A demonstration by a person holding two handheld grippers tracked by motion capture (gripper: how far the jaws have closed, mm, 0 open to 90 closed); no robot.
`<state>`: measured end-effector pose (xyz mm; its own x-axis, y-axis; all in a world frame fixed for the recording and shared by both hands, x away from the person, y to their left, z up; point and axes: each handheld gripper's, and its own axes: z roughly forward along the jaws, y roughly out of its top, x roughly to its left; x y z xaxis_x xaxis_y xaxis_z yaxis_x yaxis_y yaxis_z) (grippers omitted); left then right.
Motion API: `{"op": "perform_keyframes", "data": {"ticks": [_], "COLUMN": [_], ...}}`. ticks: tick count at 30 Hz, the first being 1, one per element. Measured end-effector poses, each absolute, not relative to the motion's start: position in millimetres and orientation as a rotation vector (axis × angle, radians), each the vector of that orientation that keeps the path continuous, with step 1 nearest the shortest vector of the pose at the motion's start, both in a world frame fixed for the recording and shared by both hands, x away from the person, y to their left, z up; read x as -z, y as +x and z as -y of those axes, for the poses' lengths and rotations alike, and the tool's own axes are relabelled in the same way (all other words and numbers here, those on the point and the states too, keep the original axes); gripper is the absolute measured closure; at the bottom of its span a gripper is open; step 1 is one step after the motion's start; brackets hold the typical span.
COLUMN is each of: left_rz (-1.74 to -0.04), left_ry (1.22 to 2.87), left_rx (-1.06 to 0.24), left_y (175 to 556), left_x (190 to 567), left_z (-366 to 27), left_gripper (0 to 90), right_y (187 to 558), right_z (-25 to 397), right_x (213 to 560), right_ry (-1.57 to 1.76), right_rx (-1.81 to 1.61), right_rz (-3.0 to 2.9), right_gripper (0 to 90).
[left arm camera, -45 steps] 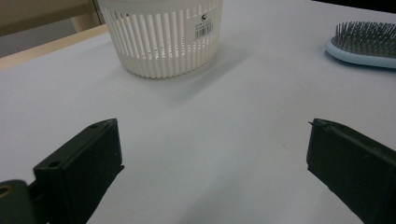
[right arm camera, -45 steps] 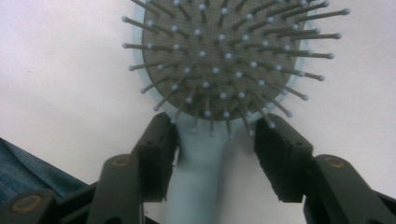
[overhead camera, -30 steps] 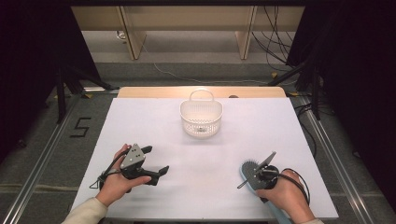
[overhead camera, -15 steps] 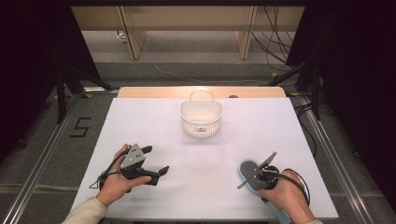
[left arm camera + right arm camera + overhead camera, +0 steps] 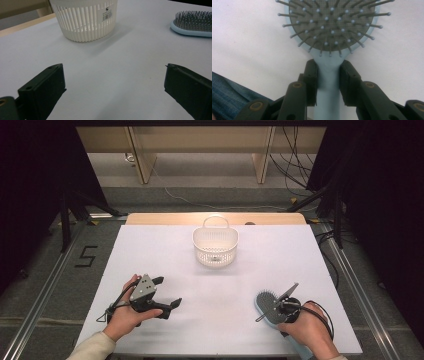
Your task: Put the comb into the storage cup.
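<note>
In the high view the handle of the hairbrush (image 5: 268, 305) is hidden under the right gripper (image 5: 284, 309) and the right hand (image 5: 306, 332), so only the oval head with its bristles is seen. In the right gripper view the top of the brush head is cut off by the upper edge, and the handle goes down out of the frame between the two black jaws. There the jaws press on both sides of the light blue neck of the hairbrush (image 5: 329, 32), just below the head, so this gripper is closed on it. The brush lies flat on the table with bristles up, near the front right corner.

The left gripper (image 5: 159, 296) is held in the left hand (image 5: 125, 317) at the front left part of the table, and its jaws stand wide apart with nothing between them.

The table (image 5: 165, 255) has a plain white cover, with a wooden strip at the far edge. Around it the floor is grey, with cables, and the sides of the room are dark.

A white slatted basket (image 5: 215, 245) with a handle stands upright at the far middle of the table, well apart from both grippers. In the left gripper view the basket (image 5: 85, 20) carries a small barcode label, and its top is cut off.
</note>
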<state>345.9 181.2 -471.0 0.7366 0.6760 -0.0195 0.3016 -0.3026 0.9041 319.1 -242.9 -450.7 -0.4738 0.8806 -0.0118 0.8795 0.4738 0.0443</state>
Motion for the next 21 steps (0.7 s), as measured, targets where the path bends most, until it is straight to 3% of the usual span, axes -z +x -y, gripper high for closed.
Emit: {"op": "perform_keyframes", "data": {"ticks": [21], "left_rz": [-0.750], "left_ry": [1.903], "left_rx": [-0.450], "left_y": [346.0], "left_x": [472.1], "left_z": [-180.4], "left_gripper": [2.8], "right_y": [314.8], "right_z": [252.1], "right_x": [450.1], "right_ry": [1.595], "right_rx": [-0.154], "right_rz": [-2.675], "right_gripper": [70.6]}}
